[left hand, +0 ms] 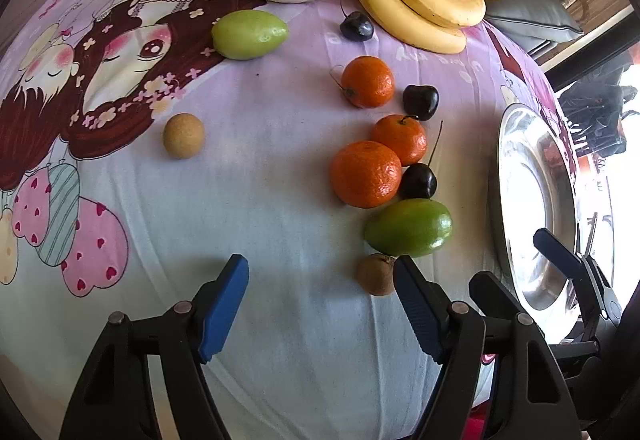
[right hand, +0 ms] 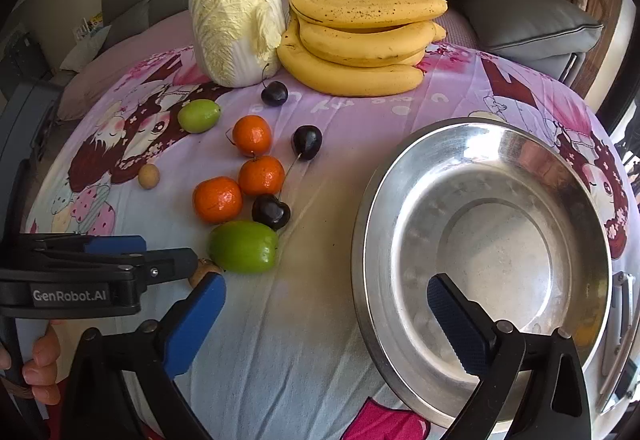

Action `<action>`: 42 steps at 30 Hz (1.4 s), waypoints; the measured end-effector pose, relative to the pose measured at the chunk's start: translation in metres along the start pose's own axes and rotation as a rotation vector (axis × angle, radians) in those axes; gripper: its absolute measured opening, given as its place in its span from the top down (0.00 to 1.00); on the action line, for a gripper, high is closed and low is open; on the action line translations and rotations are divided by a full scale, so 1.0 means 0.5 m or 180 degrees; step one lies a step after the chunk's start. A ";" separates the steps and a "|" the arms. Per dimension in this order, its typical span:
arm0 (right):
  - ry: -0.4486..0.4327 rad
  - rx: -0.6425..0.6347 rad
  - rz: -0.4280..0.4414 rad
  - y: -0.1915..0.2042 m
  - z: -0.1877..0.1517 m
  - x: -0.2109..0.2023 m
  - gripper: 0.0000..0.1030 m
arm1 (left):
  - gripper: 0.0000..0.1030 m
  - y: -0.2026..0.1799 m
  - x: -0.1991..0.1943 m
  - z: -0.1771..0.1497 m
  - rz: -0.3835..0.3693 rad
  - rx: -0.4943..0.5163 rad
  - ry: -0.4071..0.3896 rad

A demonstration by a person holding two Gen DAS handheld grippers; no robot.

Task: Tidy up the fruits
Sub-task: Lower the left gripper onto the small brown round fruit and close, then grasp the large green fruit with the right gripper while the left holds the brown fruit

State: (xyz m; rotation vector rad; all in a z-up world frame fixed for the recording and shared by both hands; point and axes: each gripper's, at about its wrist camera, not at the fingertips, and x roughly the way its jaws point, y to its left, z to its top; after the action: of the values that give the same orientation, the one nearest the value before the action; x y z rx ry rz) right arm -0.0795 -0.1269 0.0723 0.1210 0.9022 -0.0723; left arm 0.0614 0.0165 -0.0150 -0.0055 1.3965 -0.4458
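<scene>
- We see our left gripper pointing steeply down at the cartoon-print cloth, its blue-padded fingers spread with only bare cloth between them.
- The inner face of its right-hand finger sits just beside a small brown fruit; whether it touches we cannot tell, and the fruit lies outside the gap, not pinched.
- From the right wrist camera we see that same gripper come in level from the left edge, a person's fingertips curled around its handle below.
- Our right gripper tilts down less steeply, jaws wide apart and holding nothing; one finger hangs over the cloth, the other over the steel bowl.
- The bowl lies on the cloth at the right, holding no fruit.
- The fruit lies loose on the cloth: a large green fruit next to the brown one, three tangerines and dark cherries behind it, a second green fruit and a pale round fruit further left.
- At the back a bunch of bananas leans beside a napa cabbage.
</scene>
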 end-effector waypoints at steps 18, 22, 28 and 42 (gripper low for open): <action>0.0070 -0.0048 0.0012 0.006 -0.006 0.008 0.30 | 0.73 -0.065 0.050 0.019 -0.0298 0.0127 0.0158; 0.0072 -0.0059 0.0038 0.010 -0.006 0.009 0.32 | 0.73 -0.057 0.045 0.014 -0.0354 0.0105 0.0143; 0.0043 -0.0140 -0.0011 0.026 -0.001 0.010 0.36 | 0.74 -0.010 0.019 0.005 -0.0341 -0.0013 0.0080; 0.0073 -0.0351 0.0165 0.089 0.013 0.027 0.37 | 0.74 0.057 -0.002 0.010 -0.0259 -0.0259 -0.0023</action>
State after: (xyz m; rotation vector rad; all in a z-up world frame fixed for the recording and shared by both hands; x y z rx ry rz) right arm -0.0613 -0.0841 0.0690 0.0425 0.9235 0.0270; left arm 0.0745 0.0419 -0.0207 -0.1305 1.4103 -0.4557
